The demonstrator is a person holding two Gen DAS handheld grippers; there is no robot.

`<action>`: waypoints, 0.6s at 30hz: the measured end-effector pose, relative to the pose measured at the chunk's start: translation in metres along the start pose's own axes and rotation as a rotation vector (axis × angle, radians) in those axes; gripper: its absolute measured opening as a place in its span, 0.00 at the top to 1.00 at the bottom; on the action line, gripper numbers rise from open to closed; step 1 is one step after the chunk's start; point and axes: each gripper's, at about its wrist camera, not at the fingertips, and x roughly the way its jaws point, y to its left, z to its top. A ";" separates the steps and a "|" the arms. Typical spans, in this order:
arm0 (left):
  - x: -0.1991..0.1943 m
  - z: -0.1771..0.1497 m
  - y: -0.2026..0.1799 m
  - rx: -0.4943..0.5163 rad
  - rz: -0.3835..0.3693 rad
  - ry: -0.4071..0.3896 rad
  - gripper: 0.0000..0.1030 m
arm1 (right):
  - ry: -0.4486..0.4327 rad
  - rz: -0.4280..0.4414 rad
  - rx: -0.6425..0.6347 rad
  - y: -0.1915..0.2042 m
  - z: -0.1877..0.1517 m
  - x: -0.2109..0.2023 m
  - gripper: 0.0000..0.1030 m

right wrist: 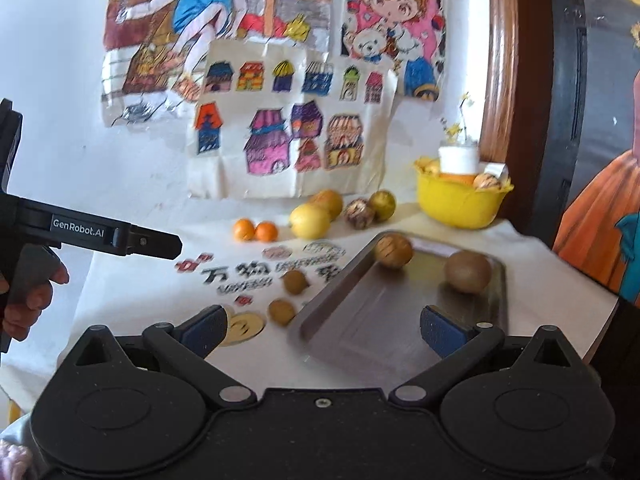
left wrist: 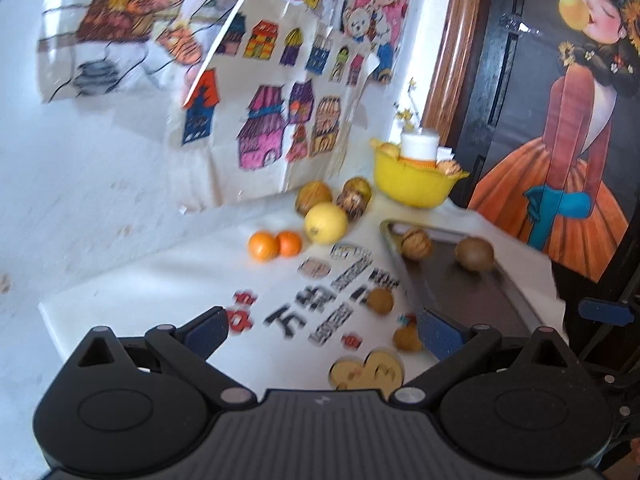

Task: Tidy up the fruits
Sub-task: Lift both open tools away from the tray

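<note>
Nearest the lenses, both tools are empty and spread wide: the left gripper [left wrist: 322, 334] hangs over the printed white cloth [left wrist: 168, 280], and the right gripper [right wrist: 322, 330] hangs over the near end of the metal tray [right wrist: 360, 320], its blue ribbed pads holding nothing. In the right wrist view the left tool also shows from the side as a black bar, gripped by a hand [right wrist: 28, 300] at the frame's left edge. The step in hand looks like the gap between picks, with sorting only begun. Just beyond the fingers lie two small brown fruits [left wrist: 380, 300], round and dull-skinned, on the cloth beside the tray's left rim. The tray is shallow, smooth and grey with rounded corners, and already holds a netted brown fruit [right wrist: 393, 251] at its far left corner and a fuzzy oval kiwi [right wrist: 468, 272] towards its far right. Farther back sit two small glossy oranges [left wrist: 274, 245] touching each other, then a smooth yellow lemon [left wrist: 325, 223] and a cluster of greenish and mottled fruits [left wrist: 354, 196] against the wall. A yellow plastic bowl [left wrist: 412, 188] stands at the back corner. The next move likely calls for lowering one open gripper around a small brown fruit, closing gently since round skins roll, and carrying it onto the tray.
</note>
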 end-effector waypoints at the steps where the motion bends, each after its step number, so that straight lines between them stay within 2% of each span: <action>1: -0.003 -0.004 0.002 -0.003 0.003 0.008 0.00 | 0.012 0.005 0.002 0.004 -0.003 0.001 0.01; 10: -0.020 -0.025 0.020 -0.004 0.035 0.037 0.00 | 0.122 0.048 0.000 0.035 -0.024 0.015 0.01; 18: -0.025 -0.032 0.035 -0.015 0.070 0.058 0.00 | 0.141 0.093 -0.029 0.053 -0.026 0.021 0.01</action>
